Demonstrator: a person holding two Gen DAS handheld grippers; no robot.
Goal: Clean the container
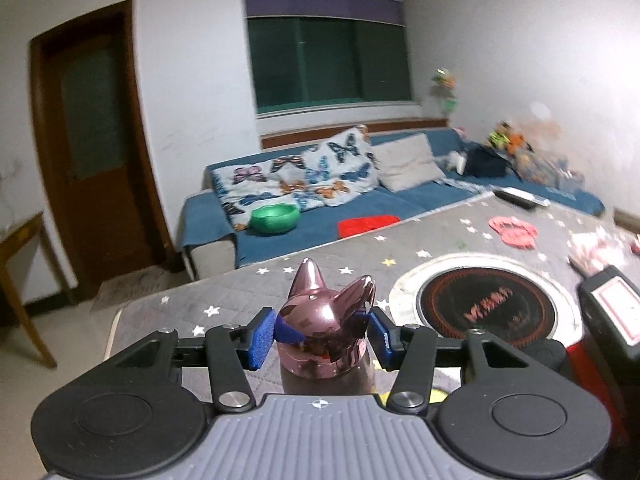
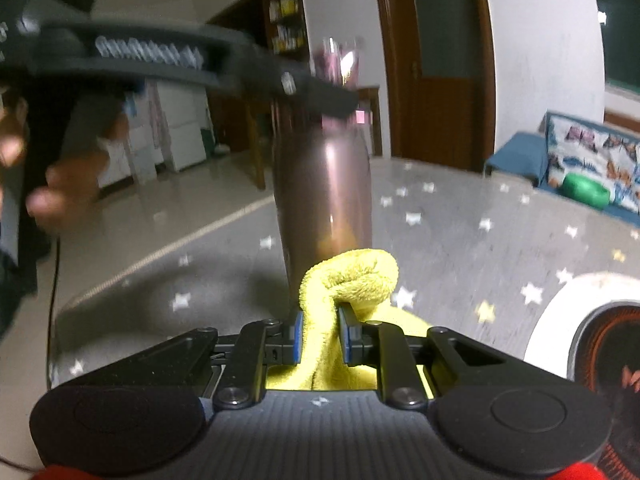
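Star-print grey table cover [image 1: 248, 292], blue sofa [image 1: 400, 196] behind, left fingers [image 1: 322, 338] clamping bottle lid [image 1: 326, 320], right fingers [image 2: 320, 338] pinching yellow cloth [image 2: 352, 280]

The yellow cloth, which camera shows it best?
The right wrist view: the yellow cloth bunches up between the right gripper fingers, close beside the pink bottle. The left wrist view shows only a yellow sliver under the left gripper.

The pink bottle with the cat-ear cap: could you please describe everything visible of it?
The pink bottle looks like glossy metal, rose-brown, with a tall rounded body. Its cat-ear cap is mirror-shiny with two pointed ears and is on. It stands upright on the grey star-print table cover. The left claw flanks the cap with its blue pads. The yellow cloth, pinched in the right claw, meets the bottle's lower body.
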